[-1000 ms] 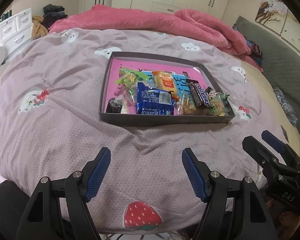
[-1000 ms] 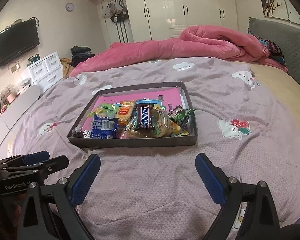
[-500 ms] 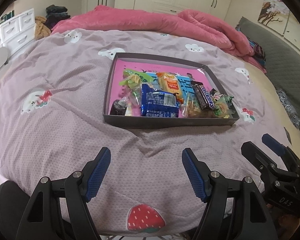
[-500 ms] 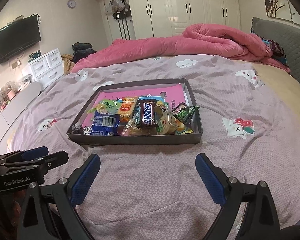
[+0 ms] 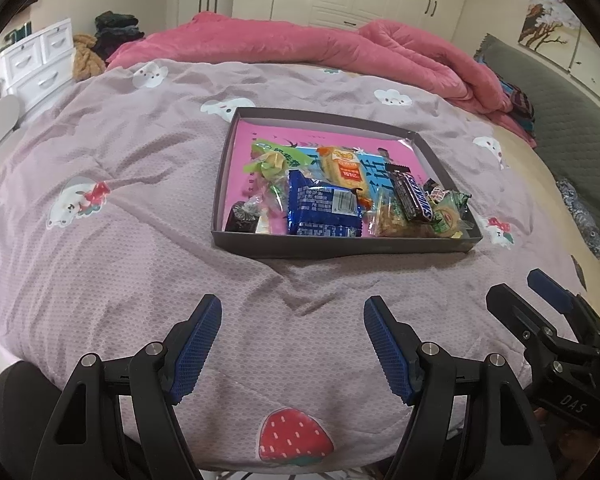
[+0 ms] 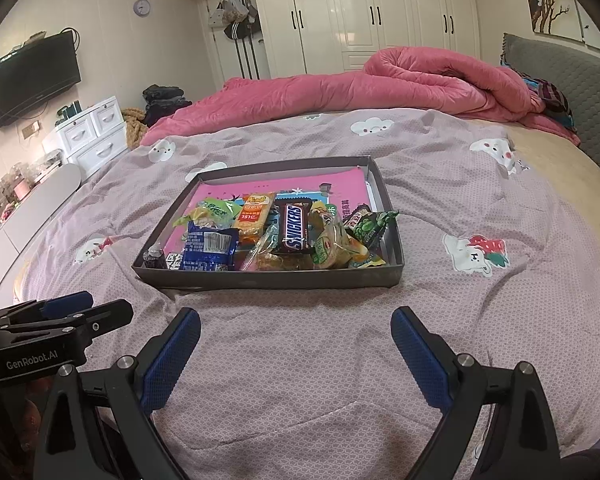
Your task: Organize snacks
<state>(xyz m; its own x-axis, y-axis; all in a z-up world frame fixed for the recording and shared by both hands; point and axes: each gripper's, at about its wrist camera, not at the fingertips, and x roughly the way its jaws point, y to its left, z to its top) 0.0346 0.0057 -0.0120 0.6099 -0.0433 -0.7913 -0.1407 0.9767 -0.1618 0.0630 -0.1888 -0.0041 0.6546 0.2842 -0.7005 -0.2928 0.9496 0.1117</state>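
- The left claw (image 5: 292, 344) hovers over the bed (image 5: 100, 260) with its jaws apart and nothing between them; only the mauve quilt lies under the blue pads (image 5: 198, 344).
- The right claw (image 6: 296, 354) is likewise spread wide and empty, pointing down toward the same quilt.
- The snacks sit heaped in a shallow grey box (image 5: 340, 246), straight ahead of both claws and apart from them, with bare quilt between the pads and the box's near wall.
- From the left claw, the blue biscuit packet (image 5: 324, 210) lies just ahead and a little right, closest to the near wall.
- From the right claw, the Snickers bar (image 6: 296, 228) lies ahead, slightly left of centre, its long axis running away from the claw, so the jaws would probably straddle its narrow width without a wrist turn.
- Judged from both views, the right claw looks better lined up with the Snickers bar and the green wrappers (image 6: 370, 226) beyond it; the left claw is nearer the blue packet and the dark round sweet (image 5: 242, 218) in the near-left corner.
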